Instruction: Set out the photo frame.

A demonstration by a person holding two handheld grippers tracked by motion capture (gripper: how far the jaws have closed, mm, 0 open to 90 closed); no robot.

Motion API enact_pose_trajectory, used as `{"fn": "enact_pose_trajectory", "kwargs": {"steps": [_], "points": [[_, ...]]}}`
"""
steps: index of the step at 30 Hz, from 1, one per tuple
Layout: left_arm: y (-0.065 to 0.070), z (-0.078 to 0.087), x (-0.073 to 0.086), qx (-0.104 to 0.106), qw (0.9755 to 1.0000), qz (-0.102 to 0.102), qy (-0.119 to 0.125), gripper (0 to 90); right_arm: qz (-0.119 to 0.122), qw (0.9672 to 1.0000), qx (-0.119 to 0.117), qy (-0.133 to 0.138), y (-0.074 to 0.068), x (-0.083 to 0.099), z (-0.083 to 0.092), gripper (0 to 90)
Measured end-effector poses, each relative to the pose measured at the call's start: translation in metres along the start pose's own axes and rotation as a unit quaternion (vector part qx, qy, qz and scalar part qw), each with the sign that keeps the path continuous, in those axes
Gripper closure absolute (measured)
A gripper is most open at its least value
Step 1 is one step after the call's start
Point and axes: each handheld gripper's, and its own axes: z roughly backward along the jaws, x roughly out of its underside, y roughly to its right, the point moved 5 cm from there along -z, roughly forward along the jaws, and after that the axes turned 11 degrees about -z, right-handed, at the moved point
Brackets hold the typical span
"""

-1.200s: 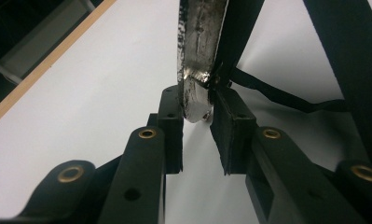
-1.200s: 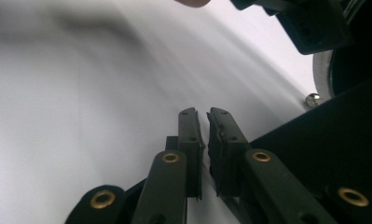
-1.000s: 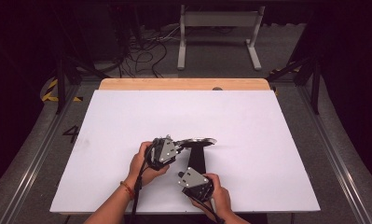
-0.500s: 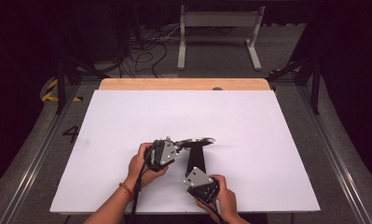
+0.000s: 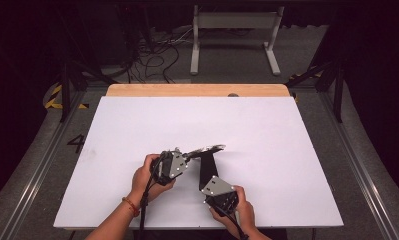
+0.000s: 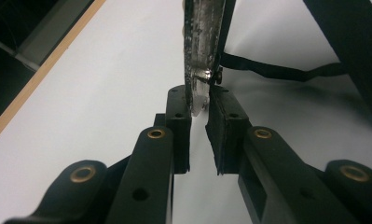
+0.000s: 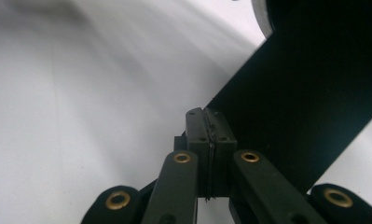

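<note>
Left gripper (image 5: 184, 157) is clamped on the near end of a clear, shiny strip (image 6: 200, 56); its jaws have just been closing, and the left gripper view shows the strip's tip pinched between the pads. From those jaws the strip's long axis runs toward 2 o'clock in the high view, ending near the table (image 5: 287, 130) centre.

Right gripper (image 5: 205, 176) has its jaws pressed together on the edge of a black sheet (image 7: 305, 98). From that grip the sheet runs toward 12 o'clock, up to the strip's far end.

Key relation: strip and sheet meet at about 1 o'clock from the right hand; whether they are joined there cannot be told. The two grips sit near each other, the left at 10 o'clock from the right. Likely next move is pulling strip and sheet apart or taut.
</note>
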Motion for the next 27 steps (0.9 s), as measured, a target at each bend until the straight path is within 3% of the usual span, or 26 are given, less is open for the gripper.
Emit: {"fn": "enact_pose_trajectory", "kwargs": {"steps": [8, 12, 14, 22, 27], "points": [[0.003, 0.008, -0.002, 0.003, 0.9998, -0.016, -0.015, 80.3, 0.010, 0.9991, -0.033, 0.026, -0.004, -0.006, 0.004, 87.7], [0.006, 0.009, 0.001, -0.001, 1.0000, 0.006, -0.008, 80.5, 0.008, 0.9988, -0.038, 0.030, -0.008, -0.011, -0.001, 88.8], [0.008, 0.010, 0.002, -0.007, 0.9998, 0.014, -0.011, 80.5, 0.012, 0.9990, -0.033, 0.029, -0.010, -0.011, -0.003, 88.6], [0.009, 0.013, 0.000, -0.004, 0.9999, 0.004, -0.015, 80.7, 0.026, 0.9994, 0.002, 0.023, -0.016, -0.008, -0.003, 90.0], [0.009, 0.013, 0.001, -0.005, 0.9999, 0.008, -0.011, 80.7, 0.027, 0.9993, 0.024, 0.013, -0.009, -0.007, 0.005, 90.0]]}}
